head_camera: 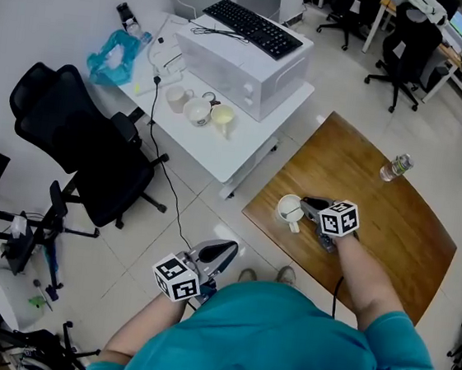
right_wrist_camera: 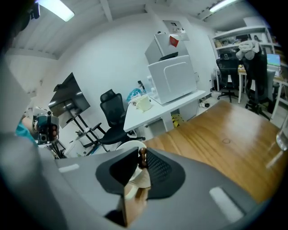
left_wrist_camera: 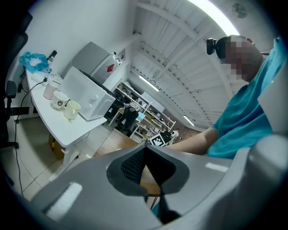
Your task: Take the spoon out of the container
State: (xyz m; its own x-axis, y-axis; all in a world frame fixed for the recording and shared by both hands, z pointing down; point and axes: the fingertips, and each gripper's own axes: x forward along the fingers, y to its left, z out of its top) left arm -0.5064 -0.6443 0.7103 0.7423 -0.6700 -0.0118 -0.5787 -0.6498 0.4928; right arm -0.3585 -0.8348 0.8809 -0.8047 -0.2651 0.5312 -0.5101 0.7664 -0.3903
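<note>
A white mug (head_camera: 289, 209) stands near the left edge of the wooden table (head_camera: 383, 231). My right gripper (head_camera: 315, 205) is right beside it, jaws pointing at its rim. In the right gripper view the mug's rim (right_wrist_camera: 127, 144) shows just past the jaws, and the brown tip of the spoon handle (right_wrist_camera: 142, 156) is pinched between the narrow jaws of my right gripper (right_wrist_camera: 142, 152). The spoon's bowl is hidden. My left gripper (head_camera: 223, 252) hangs low off the table near my body; in its own view the left gripper (left_wrist_camera: 145, 148) is shut and empty.
A clear plastic bottle (head_camera: 396, 167) stands at the table's far side. A white desk (head_camera: 218, 150) to the left carries cups, a white appliance (head_camera: 244, 70) and a keyboard (head_camera: 253, 27). A black office chair (head_camera: 86, 151) stands beside it on the tiled floor.
</note>
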